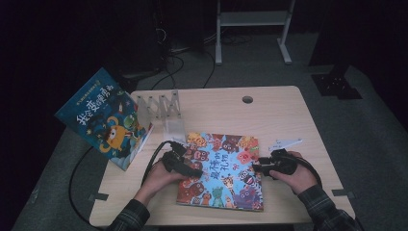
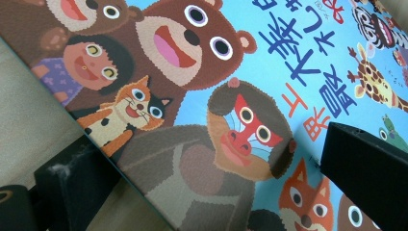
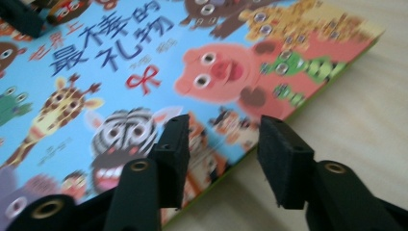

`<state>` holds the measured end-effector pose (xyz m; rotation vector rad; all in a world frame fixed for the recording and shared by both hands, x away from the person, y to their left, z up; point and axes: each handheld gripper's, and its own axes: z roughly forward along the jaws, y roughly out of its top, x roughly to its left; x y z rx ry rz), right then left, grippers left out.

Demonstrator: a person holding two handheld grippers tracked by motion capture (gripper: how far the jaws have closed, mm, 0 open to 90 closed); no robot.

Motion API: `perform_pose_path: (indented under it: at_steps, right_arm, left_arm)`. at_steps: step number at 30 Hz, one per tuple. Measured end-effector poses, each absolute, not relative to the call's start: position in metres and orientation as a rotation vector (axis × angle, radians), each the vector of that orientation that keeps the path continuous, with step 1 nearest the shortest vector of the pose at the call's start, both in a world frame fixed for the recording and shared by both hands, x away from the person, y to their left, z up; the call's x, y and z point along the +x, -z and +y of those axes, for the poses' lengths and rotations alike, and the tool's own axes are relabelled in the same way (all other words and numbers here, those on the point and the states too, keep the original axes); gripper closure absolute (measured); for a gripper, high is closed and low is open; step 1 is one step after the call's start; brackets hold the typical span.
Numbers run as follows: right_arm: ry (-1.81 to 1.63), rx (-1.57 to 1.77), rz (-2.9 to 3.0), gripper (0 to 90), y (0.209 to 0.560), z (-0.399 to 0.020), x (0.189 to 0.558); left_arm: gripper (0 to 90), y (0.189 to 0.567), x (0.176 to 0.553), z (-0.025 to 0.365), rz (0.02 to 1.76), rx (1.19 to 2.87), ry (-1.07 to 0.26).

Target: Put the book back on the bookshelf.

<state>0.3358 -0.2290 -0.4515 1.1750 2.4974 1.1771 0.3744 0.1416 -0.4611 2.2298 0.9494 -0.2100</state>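
A picture book with a light blue cover full of cartoon animals lies flat on the wooden table near its front edge. My left gripper is at the book's left edge. In the left gripper view the left gripper stands wide open, one jaw at the book's edge and the other over the cover. My right gripper is at the book's right edge. In the right gripper view the right gripper is open, one jaw above the cover, the other above bare table.
A second picture book, dark blue, stands tilted at the table's left edge against a clear plastic rack. A small white piece lies right of the flat book. A round cable hole sits at the back.
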Motion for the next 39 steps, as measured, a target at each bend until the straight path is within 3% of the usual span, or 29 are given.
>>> perform_pose_path:
  at_steps: [9,24,29,39]
  right_arm:
    - [-1.221,1.306,2.403,26.8,0.462,-0.224,0.375]
    - [-1.264,1.364,2.406,23.7,0.466,-0.227,0.372]
    - [-1.268,1.390,2.427,21.5,0.467,-0.227,0.369]
    - [-1.237,1.443,2.426,21.2,0.467,-0.234,0.361]
  left_arm:
    - [0.8,0.462,0.374,0.143,0.943,2.219,0.206]
    - [0.0,0.461,0.373,0.137,0.954,2.222,0.207]
    - [0.0,0.446,0.370,0.137,0.903,2.173,0.155]
    - [0.0,0.436,0.373,0.128,0.892,2.165,0.180]
